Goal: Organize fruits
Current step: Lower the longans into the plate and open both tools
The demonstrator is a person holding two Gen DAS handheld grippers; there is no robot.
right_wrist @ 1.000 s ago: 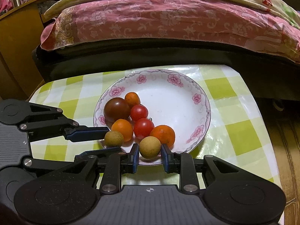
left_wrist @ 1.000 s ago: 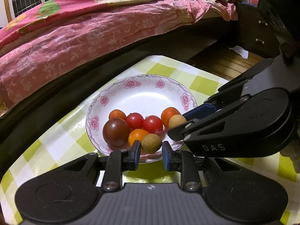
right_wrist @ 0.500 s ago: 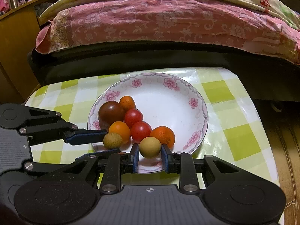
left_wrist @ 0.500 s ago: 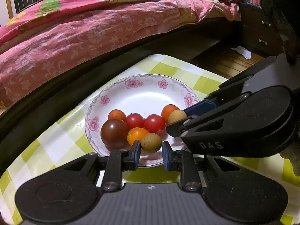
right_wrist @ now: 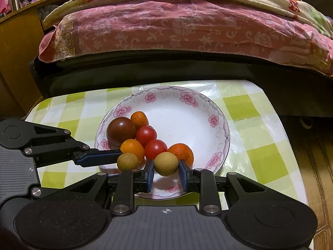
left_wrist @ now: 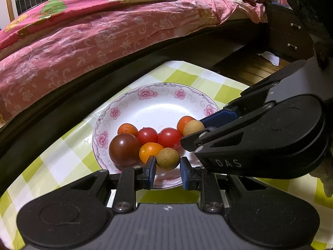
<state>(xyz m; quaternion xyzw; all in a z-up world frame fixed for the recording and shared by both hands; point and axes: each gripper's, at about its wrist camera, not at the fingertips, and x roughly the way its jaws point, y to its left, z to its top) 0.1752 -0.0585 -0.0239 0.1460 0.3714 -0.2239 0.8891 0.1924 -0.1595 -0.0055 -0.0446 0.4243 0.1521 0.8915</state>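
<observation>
A white flowered plate (left_wrist: 162,108) (right_wrist: 187,123) sits on the checked tablecloth and holds a dark tomato (left_wrist: 124,149) (right_wrist: 121,129), two red tomatoes (left_wrist: 158,136) (right_wrist: 150,141) and three small orange fruits (right_wrist: 132,149). My left gripper (left_wrist: 167,167) (right_wrist: 122,160) is shut on a tan longan (left_wrist: 167,158) (right_wrist: 127,161) above the plate's near rim. My right gripper (right_wrist: 166,171) (left_wrist: 199,127) is shut on a second tan longan (right_wrist: 166,163) (left_wrist: 193,127) beside it.
A bed with a pink quilt (left_wrist: 93,33) (right_wrist: 187,25) runs behind the small table (right_wrist: 260,112). A dark drawer unit (left_wrist: 289,35) stands at the right of the left wrist view, with wooden floor (left_wrist: 249,66) beyond the table edge. A wooden cabinet (right_wrist: 18,48) stands at the left.
Both grippers have drawn back slightly from the plate, each still holding its longan; the plate looks a little farther away.
</observation>
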